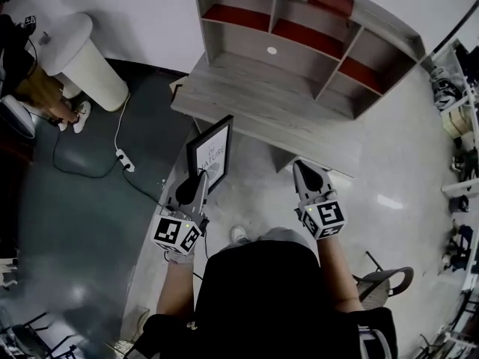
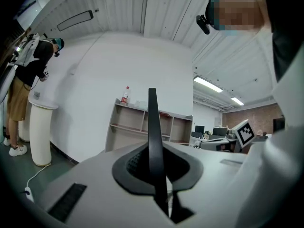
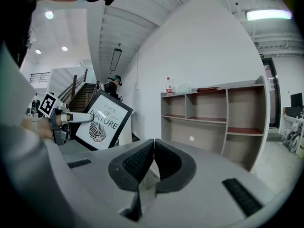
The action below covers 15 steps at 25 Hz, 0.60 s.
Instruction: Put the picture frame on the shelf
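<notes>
A black-framed picture with a leaf print stands upright in the air, held by its lower edge. My left gripper is shut on it; in the left gripper view the picture frame shows edge-on as a thin black bar between the pads. The right gripper view shows the picture frame from the front at the left. My right gripper is shut with nothing in it, level with the left one. The grey wooden shelf with red-lined compartments stands ahead against the white wall.
A red-capped bottle stands on top of the shelf. A white pedestal and a person stand at the left. A cable and power strip lie on the dark floor. A chair is behind me at the right.
</notes>
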Available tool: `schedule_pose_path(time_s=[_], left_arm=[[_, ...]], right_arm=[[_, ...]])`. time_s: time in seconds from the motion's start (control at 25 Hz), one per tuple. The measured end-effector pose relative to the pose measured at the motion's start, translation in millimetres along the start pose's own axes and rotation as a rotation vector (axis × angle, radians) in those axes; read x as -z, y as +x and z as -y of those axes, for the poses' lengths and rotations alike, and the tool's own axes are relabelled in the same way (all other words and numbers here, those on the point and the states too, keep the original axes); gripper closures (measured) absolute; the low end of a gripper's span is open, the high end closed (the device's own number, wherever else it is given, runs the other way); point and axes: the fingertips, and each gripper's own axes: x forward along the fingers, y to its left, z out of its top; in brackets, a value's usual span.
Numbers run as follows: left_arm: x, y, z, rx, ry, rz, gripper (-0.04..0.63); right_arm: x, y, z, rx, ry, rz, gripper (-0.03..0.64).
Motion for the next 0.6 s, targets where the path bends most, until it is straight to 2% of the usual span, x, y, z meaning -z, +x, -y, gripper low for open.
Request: schedule_pose_path(time_s=[0.28,0.6], left_arm=[[12,3,-37,-0.002,-0.021,-0.030,0.560],[21,62,-71,0.015,-0.022,-0.065,0.558]], right_arm=[[10,31,-12,0.009,0.009,-0.039,0.620],[15,93,20,0.017,0.032,-0.063,0.620]])
